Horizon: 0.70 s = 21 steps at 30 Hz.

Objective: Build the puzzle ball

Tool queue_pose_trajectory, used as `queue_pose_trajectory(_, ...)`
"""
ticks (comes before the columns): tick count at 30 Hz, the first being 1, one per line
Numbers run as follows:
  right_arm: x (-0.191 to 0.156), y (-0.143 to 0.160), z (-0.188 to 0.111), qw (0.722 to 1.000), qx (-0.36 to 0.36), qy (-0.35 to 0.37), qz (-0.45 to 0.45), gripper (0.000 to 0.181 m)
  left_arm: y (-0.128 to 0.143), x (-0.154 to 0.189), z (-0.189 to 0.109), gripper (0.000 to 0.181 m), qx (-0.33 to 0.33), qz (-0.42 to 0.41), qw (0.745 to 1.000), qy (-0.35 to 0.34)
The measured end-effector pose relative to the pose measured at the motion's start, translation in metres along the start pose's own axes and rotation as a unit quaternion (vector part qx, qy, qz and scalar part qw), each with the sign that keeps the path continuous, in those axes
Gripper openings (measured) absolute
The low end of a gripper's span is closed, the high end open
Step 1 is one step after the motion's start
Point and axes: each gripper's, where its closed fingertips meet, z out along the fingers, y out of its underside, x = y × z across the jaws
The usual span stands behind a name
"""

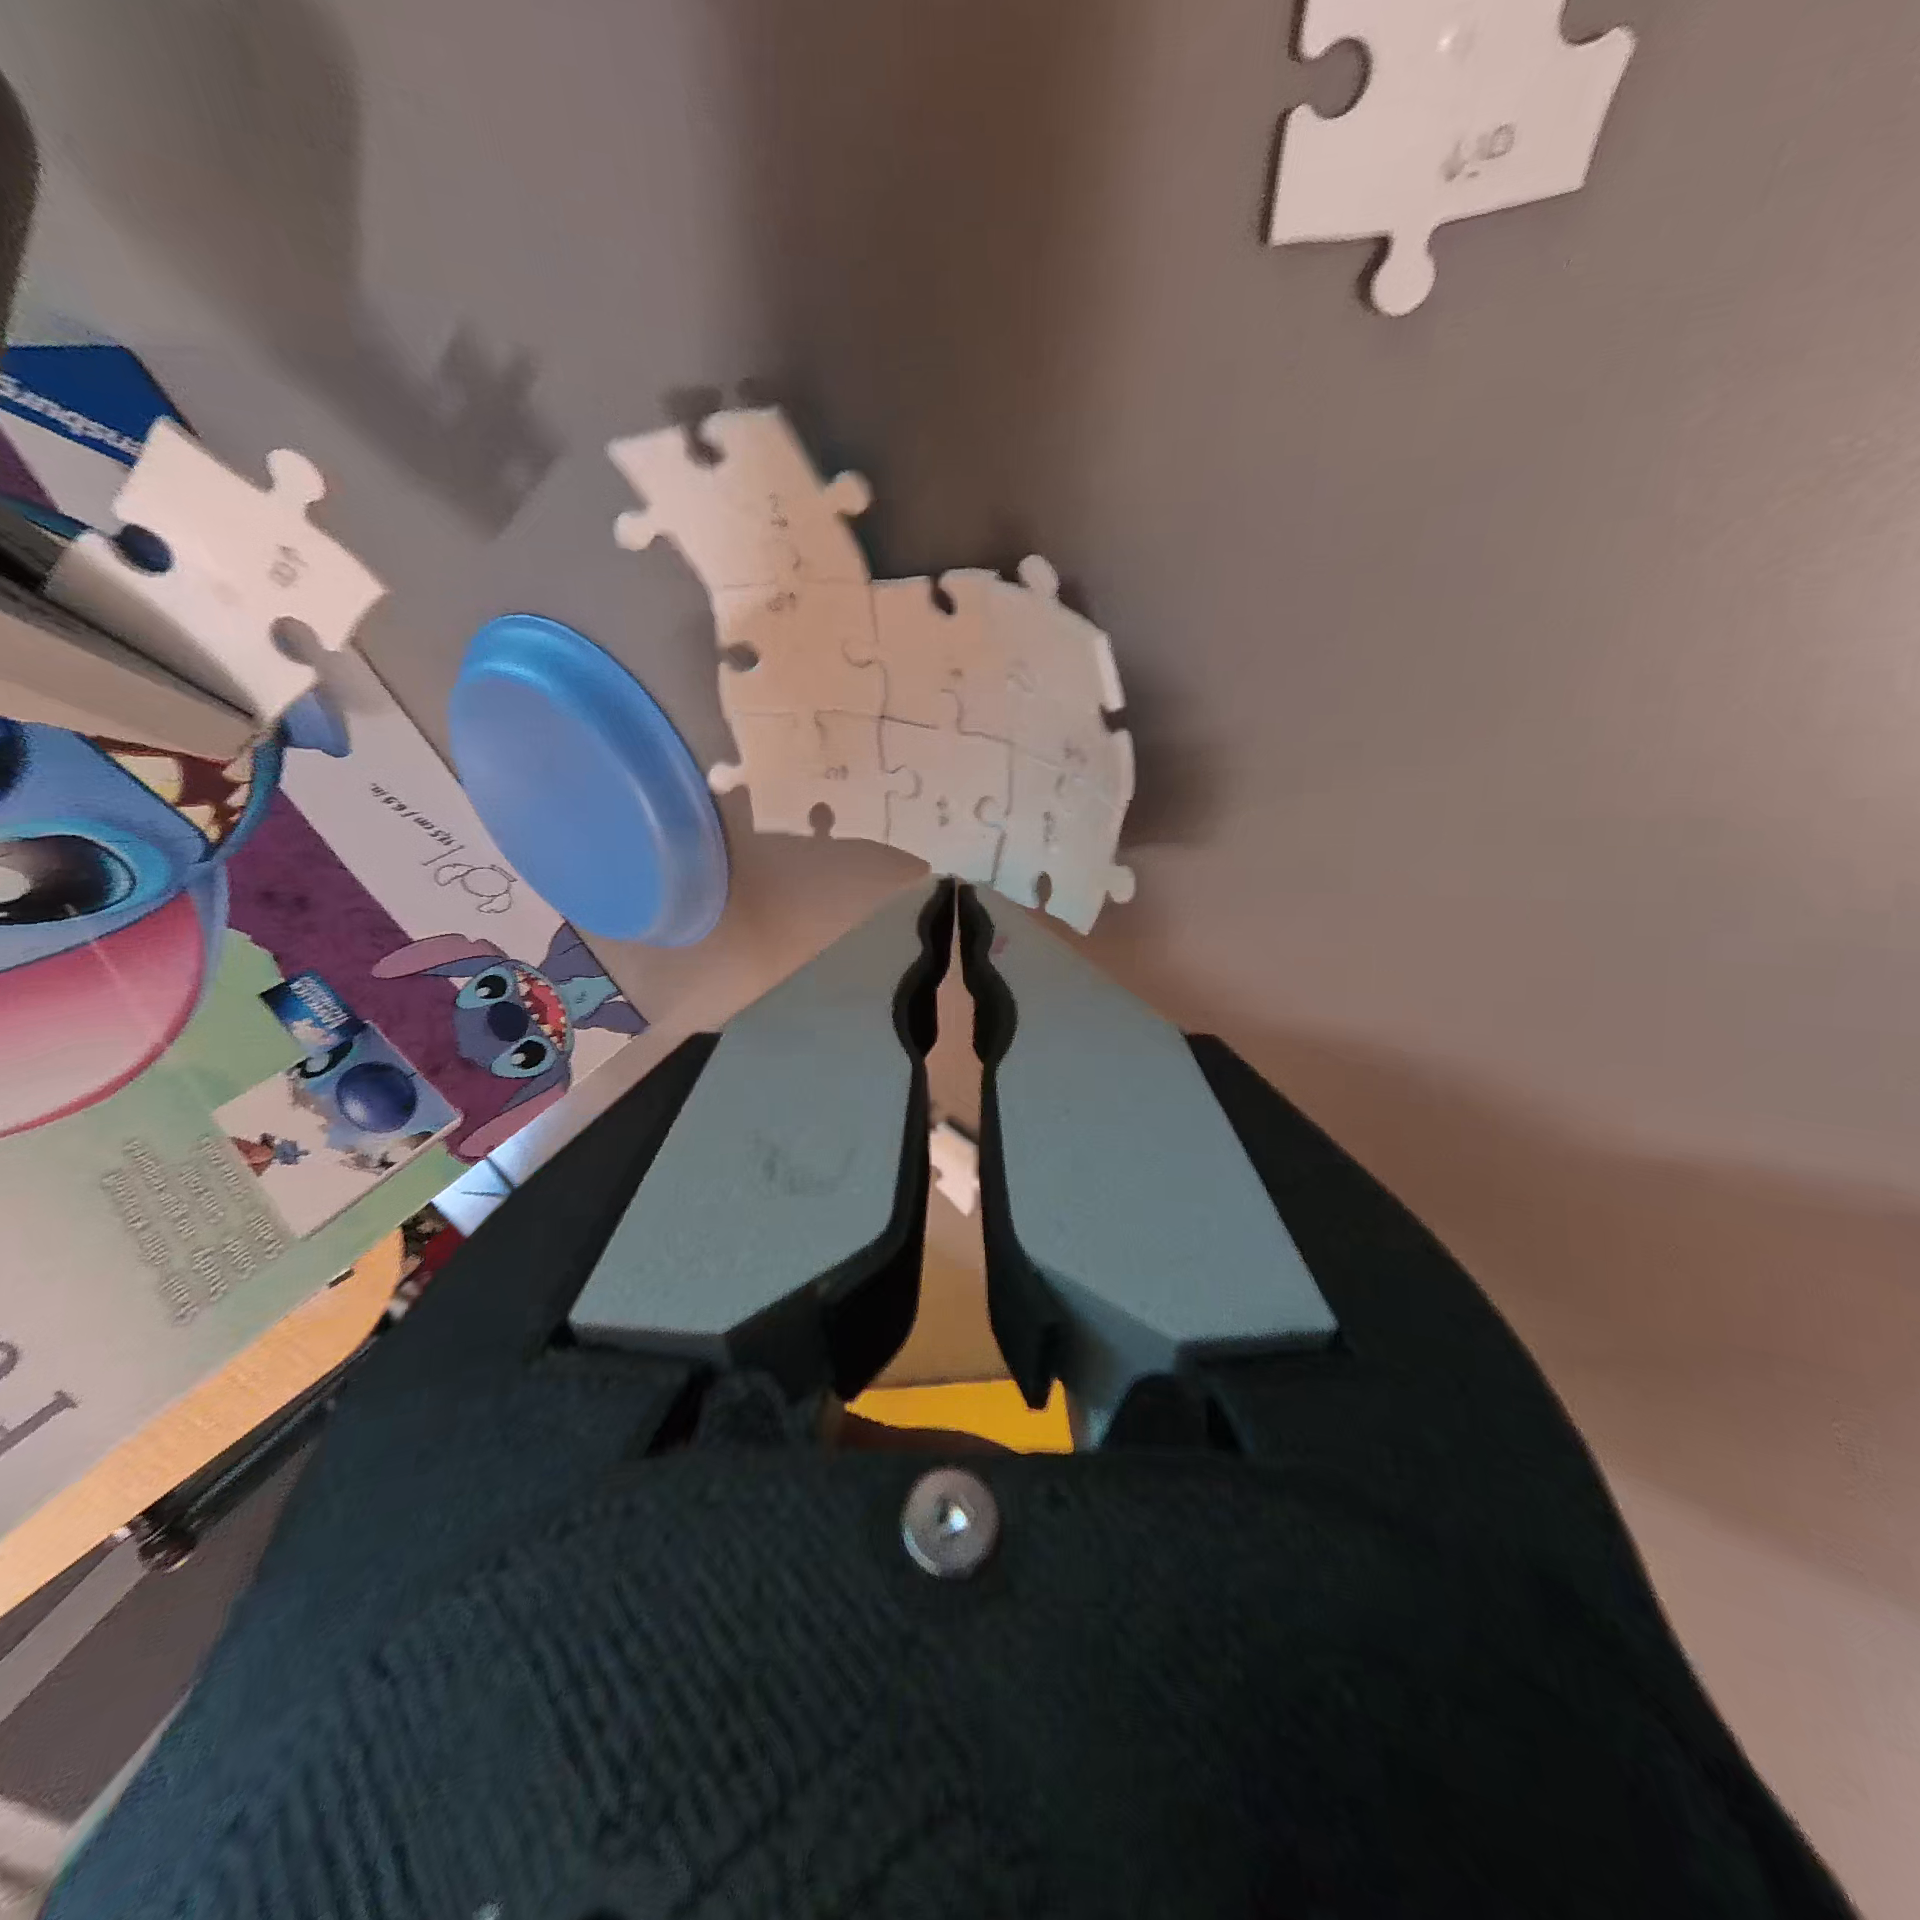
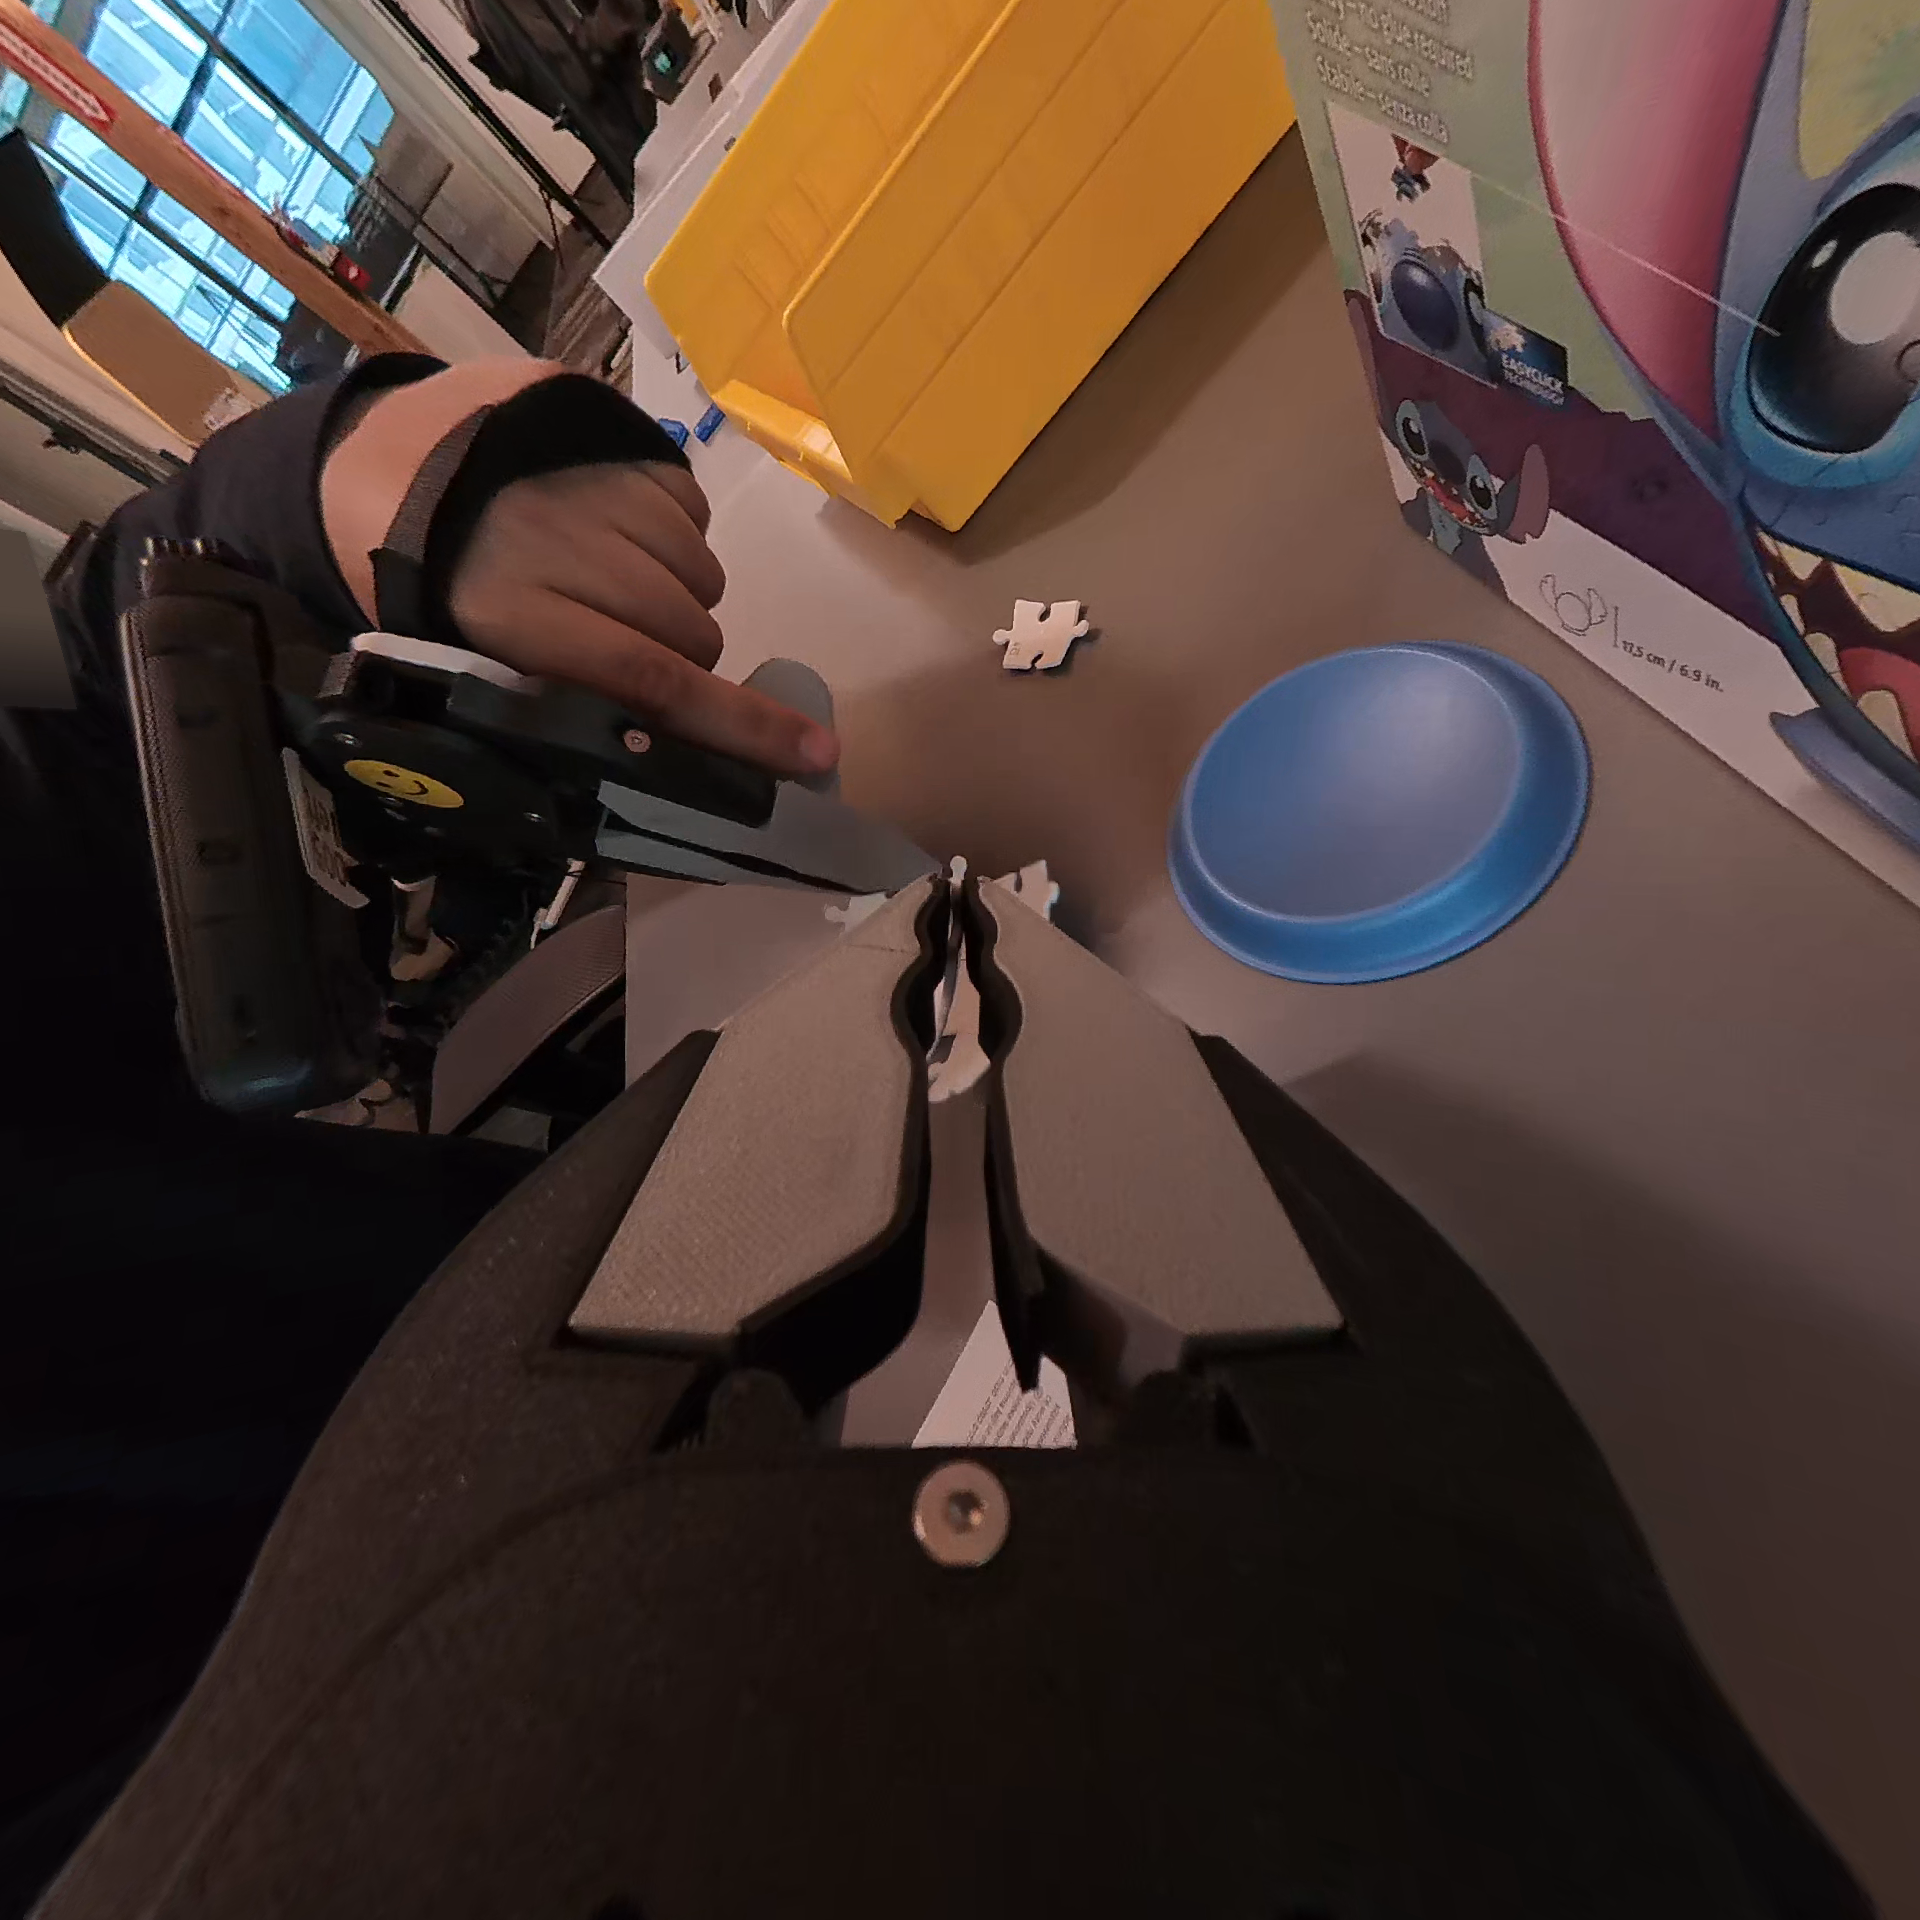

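Observation:
My left gripper is shut on the lower edge of a curved section of joined white puzzle pieces, held above the grey table. My right gripper is shut on a single white puzzle piece that shows between its fingers. In the left wrist view that piece sits at the far left, apart from the section. In the right wrist view the left gripper comes in from the left, tip close to mine. The section is mostly hidden there.
A blue round stand lies on the table beside the printed puzzle box. Yellow bins stand behind. Loose pieces lie on the table. A person's hand holds the left gripper. A paper sheet lies below. Across from one pair of fingers to the other is roughly 11 cm.

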Motion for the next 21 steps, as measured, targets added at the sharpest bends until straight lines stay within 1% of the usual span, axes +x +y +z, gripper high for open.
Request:
queue_pose_trajectory(3, -0.001, -0.001, -0.001, 1.0, 0.002, -0.001, -0.002, 0.0, -0.007, 0.011, -0.003, 0.0, 0.017, -0.01, 0.999, 0.028)
queue_pose_trajectory(8, -0.003, 0.0, -0.001, 1.0, -0.002, -0.003, -0.004, 0.0, -0.01, 0.011, -0.005, 0.0, 0.015, -0.009, 1.0, 0.024)
queue_pose_trajectory(15, 0.003, 0.02, 0.015, 0.999, -0.052, 0.011, -0.003, 0.0, -0.02, 0.015, -0.006, 0.0, 0.038, -0.02, 0.999, 0.022)
queue_pose_trajectory(18, 0.004, 0.016, 0.016, 0.999, -0.04, 0.015, -0.005, 0.0, -0.023, 0.013, -0.007, 0.0, 0.039, -0.017, 0.999, 0.016)
queue_pose_trajectory(21, 0.009, 0.01, 0.022, 1.0, -0.011, 0.023, 0.003, 0.0, -0.023, 0.013, -0.006, 0.0, 0.034, -0.012, 0.999, 0.01)
